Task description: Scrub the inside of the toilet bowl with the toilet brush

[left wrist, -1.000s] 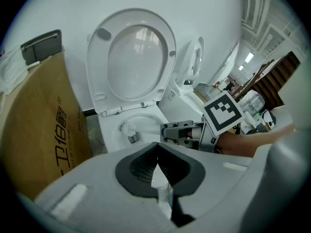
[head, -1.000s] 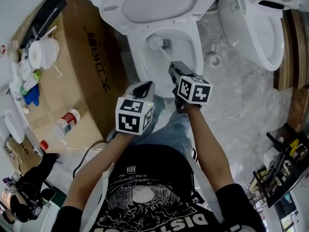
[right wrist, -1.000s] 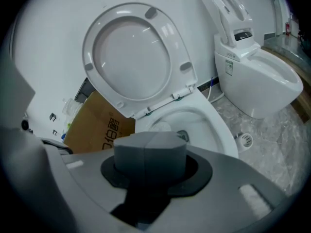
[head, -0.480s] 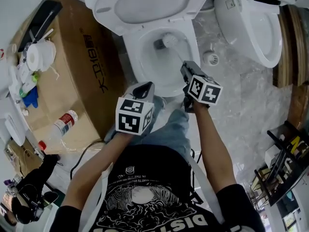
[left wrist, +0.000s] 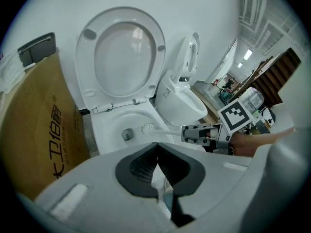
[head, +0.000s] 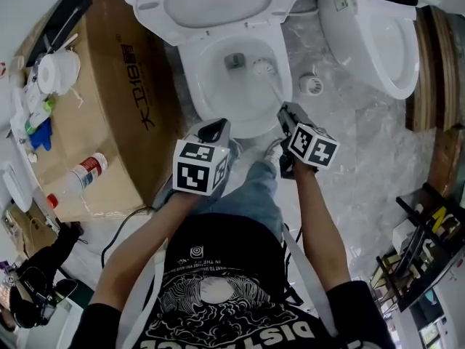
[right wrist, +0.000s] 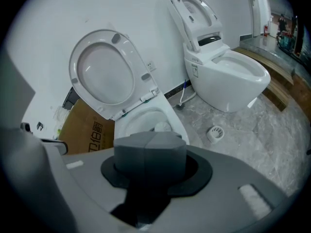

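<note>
The white toilet bowl stands with its lid and seat raised. The toilet brush's white head rests inside the bowl at the right side, near the drain. Its handle runs back to my right gripper, which is shut on it at the bowl's front right rim. My left gripper hangs shut and holds nothing just before the bowl's front rim. In the left gripper view, the brush head and right gripper show above the bowl. The brush head peeks over my right gripper.
A large cardboard box stands left of the toilet, with a plastic bottle and clutter on it. A second toilet stands at the right. The brush holder sits on the marble floor between them. A rack is at lower right.
The brush head has swept from the bowl's left-centre to its right side. My right gripper has moved right with it. The left gripper has stayed almost still.
</note>
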`<move>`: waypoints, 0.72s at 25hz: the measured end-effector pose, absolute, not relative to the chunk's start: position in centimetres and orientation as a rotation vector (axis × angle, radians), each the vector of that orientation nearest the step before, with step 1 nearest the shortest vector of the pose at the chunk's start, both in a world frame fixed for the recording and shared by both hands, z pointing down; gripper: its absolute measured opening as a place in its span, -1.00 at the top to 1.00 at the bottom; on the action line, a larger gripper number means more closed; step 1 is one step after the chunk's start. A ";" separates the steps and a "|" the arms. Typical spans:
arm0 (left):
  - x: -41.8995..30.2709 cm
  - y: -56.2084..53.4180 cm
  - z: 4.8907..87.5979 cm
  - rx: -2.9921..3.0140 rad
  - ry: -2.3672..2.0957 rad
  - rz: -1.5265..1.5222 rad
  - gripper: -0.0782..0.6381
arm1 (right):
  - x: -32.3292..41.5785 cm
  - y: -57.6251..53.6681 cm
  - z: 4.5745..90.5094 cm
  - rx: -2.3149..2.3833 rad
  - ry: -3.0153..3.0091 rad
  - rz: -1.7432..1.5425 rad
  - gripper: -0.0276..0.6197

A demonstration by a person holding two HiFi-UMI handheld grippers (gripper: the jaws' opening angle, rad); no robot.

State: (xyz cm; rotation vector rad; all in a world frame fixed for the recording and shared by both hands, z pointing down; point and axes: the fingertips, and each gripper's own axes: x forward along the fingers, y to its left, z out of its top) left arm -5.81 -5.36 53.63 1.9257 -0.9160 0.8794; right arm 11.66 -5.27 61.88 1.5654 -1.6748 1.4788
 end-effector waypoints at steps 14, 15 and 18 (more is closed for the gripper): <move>-2.9 -2.4 52.8 1.878 -0.979 0.826 0.80 | 11.4 3.7 61.0 1.344 -1.672 1.507 0.45; -2.8 -2.3 52.8 1.873 -0.985 0.820 0.80 | 11.1 4.1 61.0 1.318 -1.679 1.503 0.45; -2.9 -1.8 52.9 1.856 -1.001 0.807 0.80 | 9.6 4.8 60.9 1.233 -1.709 1.484 0.45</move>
